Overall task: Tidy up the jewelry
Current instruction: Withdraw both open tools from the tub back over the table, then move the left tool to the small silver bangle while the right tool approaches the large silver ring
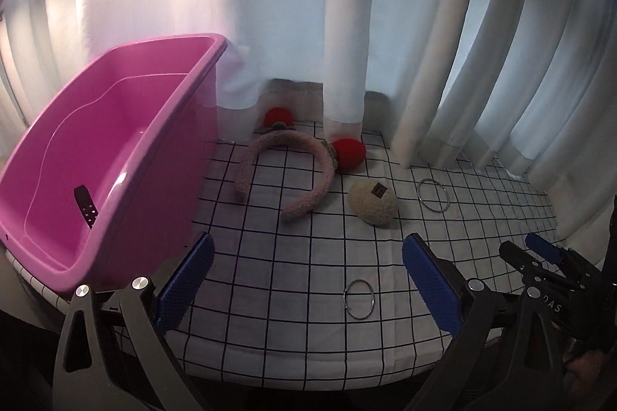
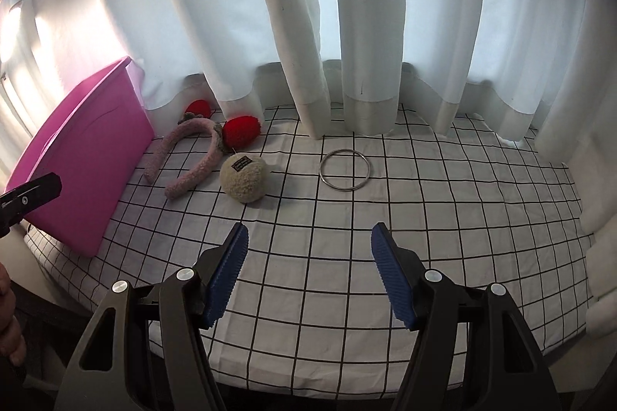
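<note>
On the checked cloth (image 1: 270, 268) lie a pink fuzzy headband (image 1: 308, 171) with red pompoms (image 1: 349, 150), a beige fuzzy ball (image 1: 373, 202) with a dark label, and two metal rings. One ring (image 1: 359, 299) lies just ahead of my left gripper (image 1: 310, 245), which is open and empty. The other ring (image 2: 346, 171) lies beyond my right gripper (image 2: 310, 231), also open with nothing between its blue pads. The headband (image 2: 193, 156) and the ball (image 2: 245, 179) sit left of that ring. A pink bin (image 1: 115, 148) stands at the left with a black perforated strap (image 1: 86, 206) inside.
White curtains (image 2: 347, 25) hang along the back and right of the cloth, their hems touching it. The bin (image 2: 85, 160) blocks the left side. My right gripper (image 1: 540, 252) shows at the right edge of the left wrist view. The cloth's front edge drops off close to both grippers.
</note>
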Demonstrator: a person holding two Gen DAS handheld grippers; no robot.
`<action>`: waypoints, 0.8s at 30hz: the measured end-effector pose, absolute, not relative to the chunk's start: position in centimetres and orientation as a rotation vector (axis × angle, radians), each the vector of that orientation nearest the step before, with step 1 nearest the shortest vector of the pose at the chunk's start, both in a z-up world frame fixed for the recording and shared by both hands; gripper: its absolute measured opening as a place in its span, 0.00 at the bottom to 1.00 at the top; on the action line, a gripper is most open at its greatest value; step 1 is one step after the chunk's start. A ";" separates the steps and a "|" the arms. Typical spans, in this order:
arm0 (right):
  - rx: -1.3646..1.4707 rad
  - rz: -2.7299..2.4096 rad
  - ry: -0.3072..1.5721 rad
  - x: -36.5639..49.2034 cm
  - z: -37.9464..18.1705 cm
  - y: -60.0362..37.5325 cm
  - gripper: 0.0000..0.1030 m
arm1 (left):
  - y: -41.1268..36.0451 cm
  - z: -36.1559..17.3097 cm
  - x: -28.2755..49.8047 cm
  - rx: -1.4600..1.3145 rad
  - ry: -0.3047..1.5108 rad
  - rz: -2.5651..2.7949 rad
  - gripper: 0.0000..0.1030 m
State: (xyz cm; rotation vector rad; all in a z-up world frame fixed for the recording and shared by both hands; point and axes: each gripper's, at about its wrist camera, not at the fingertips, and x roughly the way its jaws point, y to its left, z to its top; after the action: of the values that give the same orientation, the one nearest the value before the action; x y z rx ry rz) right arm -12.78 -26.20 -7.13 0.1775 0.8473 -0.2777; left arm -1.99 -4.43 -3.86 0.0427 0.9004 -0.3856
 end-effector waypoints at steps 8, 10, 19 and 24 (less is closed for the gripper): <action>0.173 -0.276 0.908 -10.1 -11.1 -30.6 0.62 | -7.9 -10.1 -2.6 0.060 0.994 -0.373 0.94; 0.177 -0.265 0.922 -9.3 -12.2 -31.7 0.62 | -8.5 -11.8 -2.7 0.058 1.024 -0.351 0.93; 0.149 -0.204 0.987 -6.4 -16.6 -34.4 0.62 | -11.2 -17.9 -2.8 0.031 1.119 -0.231 0.93; 0.129 -0.171 0.991 -5.1 -17.8 -35.3 0.62 | -12.2 -19.5 -3.2 0.016 1.120 -0.170 0.93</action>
State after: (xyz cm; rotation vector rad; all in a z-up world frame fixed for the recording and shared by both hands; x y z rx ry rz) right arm -5.12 -35.26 -17.80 0.1291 0.9912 -0.1712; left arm -3.15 -12.21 -19.53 0.0163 1.1201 -0.1701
